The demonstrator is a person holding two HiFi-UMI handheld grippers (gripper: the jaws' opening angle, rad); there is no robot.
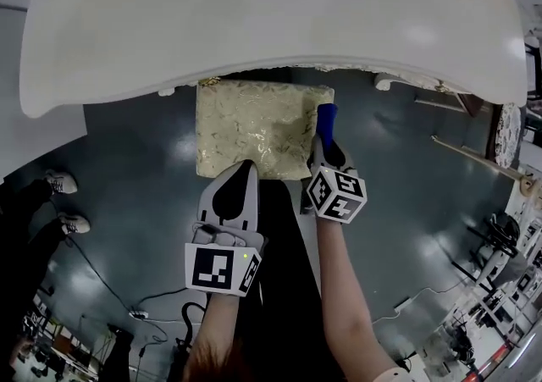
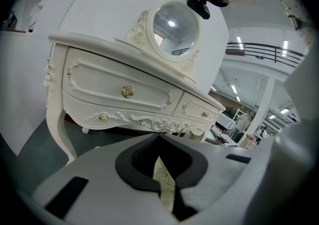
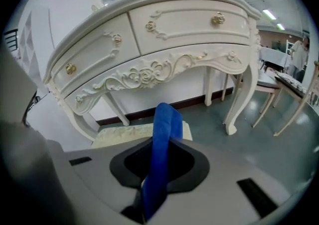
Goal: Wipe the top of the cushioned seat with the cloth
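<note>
1. Cushioned seat [image 1: 250, 122] stands half tucked under the white dressing table [image 1: 254, 16].
2. Right gripper [image 3: 162, 144] pinches the blue cloth [image 3: 164, 119], which hangs at the seat's right edge.
3. Left gripper [image 2: 159, 138] has its jaws pressed together, nothing between them, over the seat's near edge.

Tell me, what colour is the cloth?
Blue. The cloth shows best in the right gripper view.
</note>
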